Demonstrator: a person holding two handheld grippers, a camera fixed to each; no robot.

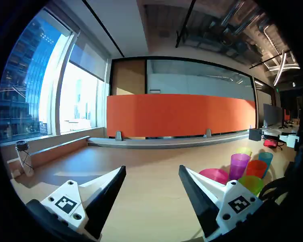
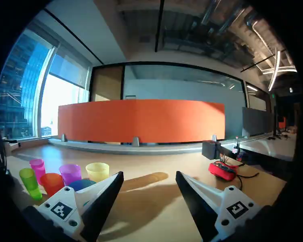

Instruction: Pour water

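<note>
While both grippers hang over the pale wooden tabletop (image 1: 151, 209), the left gripper (image 1: 151, 169) has its black fingers spread wide with nothing between them, and so does the right gripper (image 2: 149, 174). Translucent coloured plastic cups (image 1: 239, 164) stand clustered on the tabletop, right of the left gripper and left of the right one. A long orange partition panel (image 1: 179, 115) stands beyond.

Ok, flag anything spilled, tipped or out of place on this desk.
Nothing stands out: the coloured plastic cups stand upright on the wooden desk, no spill shows, and left claw and right claw hang open.
</note>
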